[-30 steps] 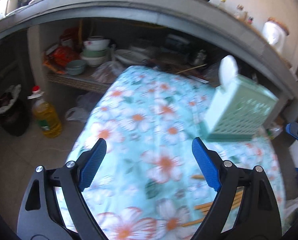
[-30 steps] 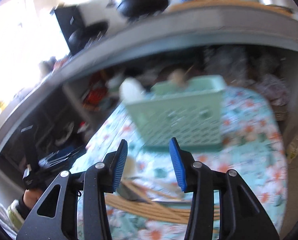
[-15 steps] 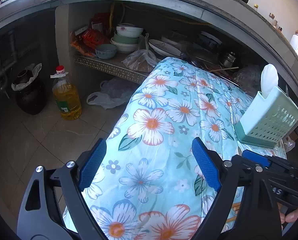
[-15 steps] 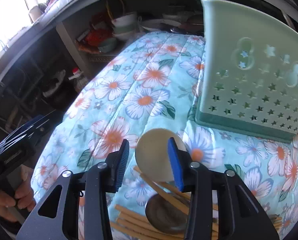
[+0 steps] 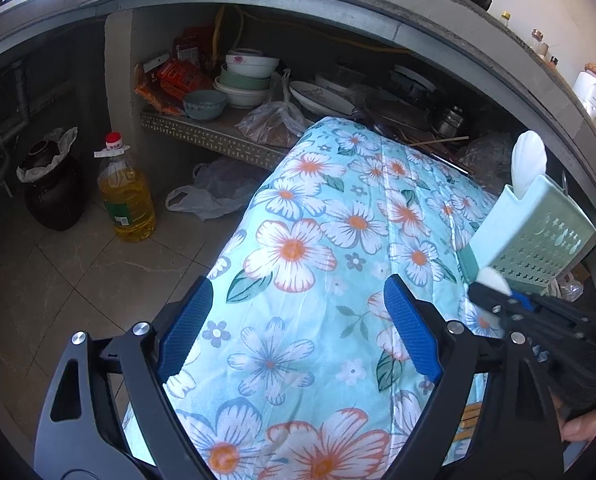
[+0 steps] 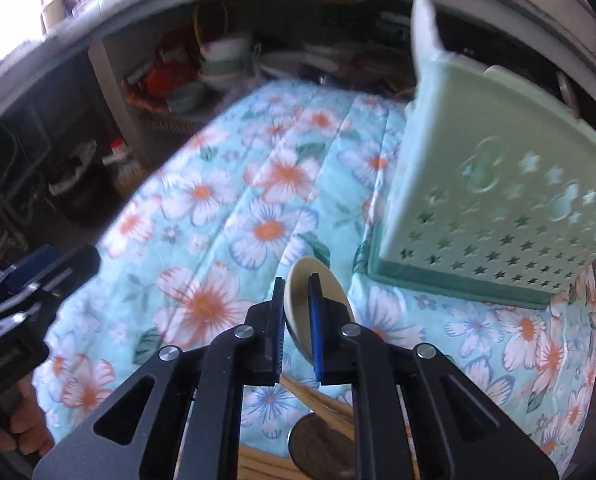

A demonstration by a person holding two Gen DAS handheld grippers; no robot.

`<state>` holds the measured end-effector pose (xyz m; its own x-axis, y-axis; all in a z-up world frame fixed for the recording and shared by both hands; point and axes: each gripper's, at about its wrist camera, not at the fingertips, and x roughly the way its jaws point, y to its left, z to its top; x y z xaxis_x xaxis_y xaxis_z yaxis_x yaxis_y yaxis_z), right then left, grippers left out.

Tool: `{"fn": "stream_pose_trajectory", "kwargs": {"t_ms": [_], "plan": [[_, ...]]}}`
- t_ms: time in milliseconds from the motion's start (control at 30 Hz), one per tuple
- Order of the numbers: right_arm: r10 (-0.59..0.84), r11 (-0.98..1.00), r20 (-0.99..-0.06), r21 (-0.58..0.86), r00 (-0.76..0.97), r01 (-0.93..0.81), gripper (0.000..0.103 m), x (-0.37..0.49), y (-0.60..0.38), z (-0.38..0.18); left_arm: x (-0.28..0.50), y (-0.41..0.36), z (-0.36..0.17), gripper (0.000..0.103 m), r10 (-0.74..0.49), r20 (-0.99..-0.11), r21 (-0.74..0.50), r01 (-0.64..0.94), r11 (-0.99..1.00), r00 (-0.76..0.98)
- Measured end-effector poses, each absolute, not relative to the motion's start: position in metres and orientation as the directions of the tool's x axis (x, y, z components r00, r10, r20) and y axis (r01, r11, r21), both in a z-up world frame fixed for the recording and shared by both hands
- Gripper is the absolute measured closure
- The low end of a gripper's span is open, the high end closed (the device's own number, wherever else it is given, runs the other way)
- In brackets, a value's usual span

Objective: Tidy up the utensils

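A pale green perforated utensil holder stands on the floral cloth, with a white spoon sticking out of it. In front of the holder my right gripper is closing, its blue pads pressing on the bowl of a cream spoon. Wooden chopsticks and a metal spoon lie under it. My left gripper hangs open over the cloth with nothing between its fingers. In the left wrist view the holder and the right gripper sit at the right edge.
A bottle of yellow oil, a dark jar and a plastic bag are on the tiled floor to the left. Behind the cloth, a shelf under the counter carries stacked bowls and plates.
My right gripper came down from in front of the holder to the utensil pile and closed on the cream spoon. The left view swung left, putting the holder at its right edge.
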<state>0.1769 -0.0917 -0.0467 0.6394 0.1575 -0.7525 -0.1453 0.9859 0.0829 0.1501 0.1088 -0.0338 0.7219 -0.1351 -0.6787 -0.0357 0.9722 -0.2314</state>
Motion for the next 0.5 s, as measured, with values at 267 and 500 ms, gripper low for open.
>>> {"fn": "stream_pose_trajectory", "kwargs": {"t_ms": [267, 500], "plan": [[0.276, 0.926, -0.536, 0.371, 0.798, -0.071, 0.094, 0.123, -0.187, 0.018, 0.137, 0.092, -0.013, 0.020, -0.249, -0.615, -0.253, 0.112, 0.961, 0.748], [0.195, 0.867, -0.467, 0.493, 0.863, 0.071, 0.094, 0.077, -0.270, 0.026, 0.126, 0.065, -0.002, 0.022, -0.458, -0.580, -0.337, 0.313, 0.888, 0.674]]}}
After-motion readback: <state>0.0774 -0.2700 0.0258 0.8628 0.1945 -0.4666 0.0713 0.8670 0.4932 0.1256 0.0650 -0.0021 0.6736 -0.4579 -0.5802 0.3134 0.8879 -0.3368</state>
